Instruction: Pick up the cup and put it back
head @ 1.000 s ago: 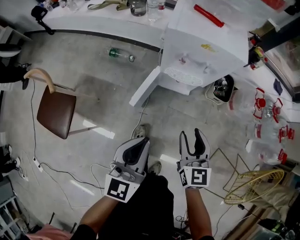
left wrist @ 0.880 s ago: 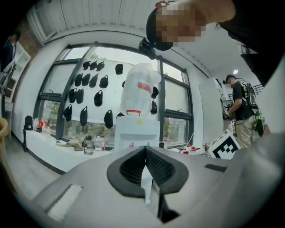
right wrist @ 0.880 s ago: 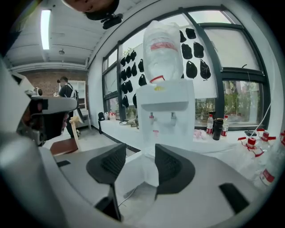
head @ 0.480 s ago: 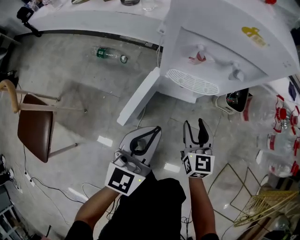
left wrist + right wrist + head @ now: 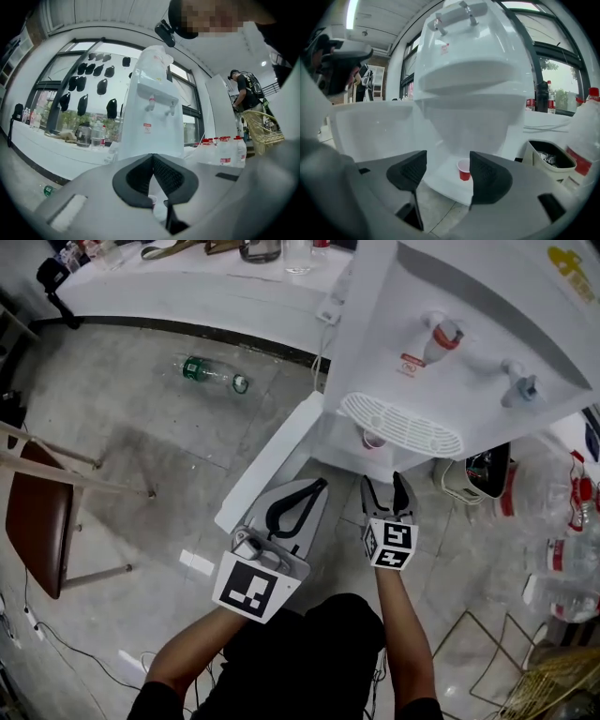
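Observation:
A small red cup (image 5: 464,169) stands upright on the floor of the white water dispenser's (image 5: 441,324) open lower compartment; the head view shows its rim (image 5: 373,440) under the drip grille. My right gripper (image 5: 386,489) points at it from a short way off. Its jaws have just been opening and stand open, with nothing between them (image 5: 447,161); the cup shows beyond the gap. My left gripper (image 5: 315,489) hovers beside it to the left, its black pads (image 5: 164,173) pressed together and holding nothing.
The dispenser's cabinet door (image 5: 267,465) hangs open toward the left gripper. A green bottle (image 5: 214,373) lies on the floor, a brown chair (image 5: 37,521) stands at left. A bin (image 5: 480,472) and several water bottles (image 5: 562,521) sit at right. A long white counter (image 5: 187,287) runs behind.
Both grippers have dropped and moved forward toward the dispenser's lower compartment. The head view has closed in on the dispenser, and the cup has come into sight.

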A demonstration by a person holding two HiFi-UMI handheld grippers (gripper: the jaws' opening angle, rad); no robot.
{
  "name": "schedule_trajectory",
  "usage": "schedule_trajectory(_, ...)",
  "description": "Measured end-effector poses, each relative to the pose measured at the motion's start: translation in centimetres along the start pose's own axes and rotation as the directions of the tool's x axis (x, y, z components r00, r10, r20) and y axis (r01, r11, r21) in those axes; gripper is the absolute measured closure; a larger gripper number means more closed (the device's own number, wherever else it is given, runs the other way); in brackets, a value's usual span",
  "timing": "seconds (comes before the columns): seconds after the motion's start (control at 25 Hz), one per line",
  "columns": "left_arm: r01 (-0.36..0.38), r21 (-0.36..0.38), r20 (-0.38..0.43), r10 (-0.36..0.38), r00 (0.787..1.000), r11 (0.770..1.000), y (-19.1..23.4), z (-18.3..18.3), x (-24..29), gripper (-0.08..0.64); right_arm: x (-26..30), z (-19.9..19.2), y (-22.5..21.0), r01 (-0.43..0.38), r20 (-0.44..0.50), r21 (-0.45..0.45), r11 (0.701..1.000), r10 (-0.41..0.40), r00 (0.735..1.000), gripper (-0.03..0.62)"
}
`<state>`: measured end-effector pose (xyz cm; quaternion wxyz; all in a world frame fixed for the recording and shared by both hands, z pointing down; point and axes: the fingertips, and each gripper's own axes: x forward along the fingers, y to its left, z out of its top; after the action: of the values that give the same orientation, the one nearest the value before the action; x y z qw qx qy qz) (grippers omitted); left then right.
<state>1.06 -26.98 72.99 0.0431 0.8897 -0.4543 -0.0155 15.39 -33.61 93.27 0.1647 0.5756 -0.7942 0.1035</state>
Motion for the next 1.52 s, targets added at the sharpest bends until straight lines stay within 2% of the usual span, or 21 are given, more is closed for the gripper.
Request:
schedule_trajectory(0.28,0.005,-0.012,0.042,-0.004,0.999,1.0,0.5,0.8,1.3,0.554,6.3,-3.8,-1.7,0.031,-0.065,0.04,0.999,-0.028,0.997,0.287)
schedule_trajectory(0.6,-0.024,-0.041,0.015,0.025,1.0,0.999,2.0,-0.6,2.0,0.554,12.0,-7.2,-4.2,0.067,-0.125,0.07,0.995,-0.058,0.99,0.276)
schedule_trajectory(1.16,-0.021,-0.078,0.018,0.023,1.0,0.997,2.7,-1.1,2.6,0.554,16.4,-9.2,-6.3,0.131,-0.182,0.089,0.987,-0.113,0.977,0.241)
schedule_trajectory(1.52,-0.015,-0.086,0.007,0.015,1.0,0.996,3.2,-1.6,2.8,0.554,18.1,-9.1,-6.5,0.127,-0.186,0.072,0.989,-0.112,0.976,0.241)
